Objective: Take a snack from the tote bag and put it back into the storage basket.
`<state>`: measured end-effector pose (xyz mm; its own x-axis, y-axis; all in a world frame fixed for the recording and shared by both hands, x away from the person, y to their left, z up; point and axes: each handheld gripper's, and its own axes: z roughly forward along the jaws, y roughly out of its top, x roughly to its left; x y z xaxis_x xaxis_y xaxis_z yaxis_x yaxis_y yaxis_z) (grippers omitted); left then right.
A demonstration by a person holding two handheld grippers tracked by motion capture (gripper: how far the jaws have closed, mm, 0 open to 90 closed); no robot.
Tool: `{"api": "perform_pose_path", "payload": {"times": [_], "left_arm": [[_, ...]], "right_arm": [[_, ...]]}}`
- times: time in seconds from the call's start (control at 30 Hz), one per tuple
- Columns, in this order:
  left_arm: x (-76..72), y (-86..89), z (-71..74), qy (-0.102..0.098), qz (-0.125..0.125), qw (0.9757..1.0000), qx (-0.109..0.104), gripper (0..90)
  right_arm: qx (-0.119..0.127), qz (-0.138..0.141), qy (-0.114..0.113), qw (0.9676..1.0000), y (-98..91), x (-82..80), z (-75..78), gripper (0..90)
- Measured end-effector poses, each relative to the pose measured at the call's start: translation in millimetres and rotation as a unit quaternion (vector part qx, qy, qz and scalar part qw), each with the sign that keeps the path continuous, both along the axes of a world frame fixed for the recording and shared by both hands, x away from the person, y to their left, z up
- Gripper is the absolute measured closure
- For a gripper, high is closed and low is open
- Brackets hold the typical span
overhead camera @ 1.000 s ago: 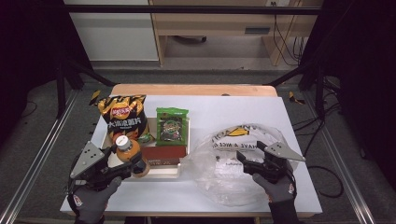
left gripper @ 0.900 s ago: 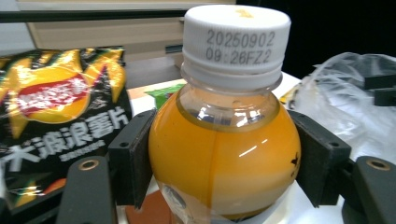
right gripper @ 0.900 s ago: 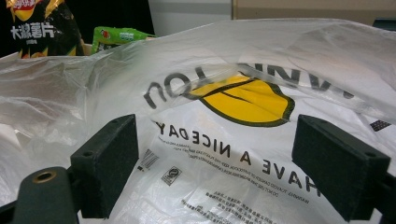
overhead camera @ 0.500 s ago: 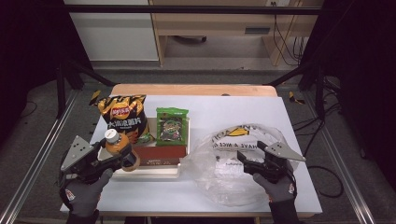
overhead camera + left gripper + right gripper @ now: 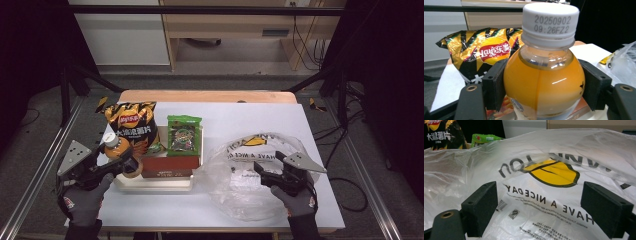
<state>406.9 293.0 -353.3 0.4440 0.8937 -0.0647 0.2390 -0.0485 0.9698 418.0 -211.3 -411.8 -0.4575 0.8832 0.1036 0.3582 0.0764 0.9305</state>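
Orange juice bottle (image 5: 544, 75) with white cap — clamped between both pads of the left tool (image 5: 120, 162), held at the left end of the white tray (image 5: 155, 184), just in front of the chips bag (image 5: 131, 125). Green snack packet (image 5: 183, 135) and a brown box (image 5: 167, 167) sit in the tray. Right tool (image 5: 267, 167) is released — jaws wide apart over the clear plastic bag (image 5: 544, 195) lying on the bench (image 5: 250, 117) at right.

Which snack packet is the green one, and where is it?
The small green packet, lying in the white tray right of the big yellow-and-black chips bag. The chips bag is bigger and not green.
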Motion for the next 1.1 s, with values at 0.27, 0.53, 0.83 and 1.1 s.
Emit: {"api": "perform_pose_path", "payload": {"times": [0.27, 0.53, 0.83, 1.1], "left_arm": [[10.0, 6.9, -4.1, 0.004, 0.004, 1.0, 0.008, 29.8], [18.4, 14.6, -12.8, 0.014, 0.018, 0.9996, 0.015, 29.8], [26.5, 17.7, -25.4, 0.024, 0.024, 0.9991, 0.025, 29.8], [30.3, 18.2, -38.1, 0.038, 0.028, 0.9983, 0.034, 29.7]], "right_arm": [[-0.001, 0.0, 0.0, 1.0, 0.3, 0.2, -0.8, 14.6], [-0.001, -0.001, 0.0, 1.0, 0.0, 0.1, -0.9, 14.5], [-0.001, -0.001, -0.001, 1.0, -0.7, 0.1, -1.0, 14.5], [-0.001, -0.002, -0.001, 1.0, -0.8, 0.0, -1.3, 14.5]]}}
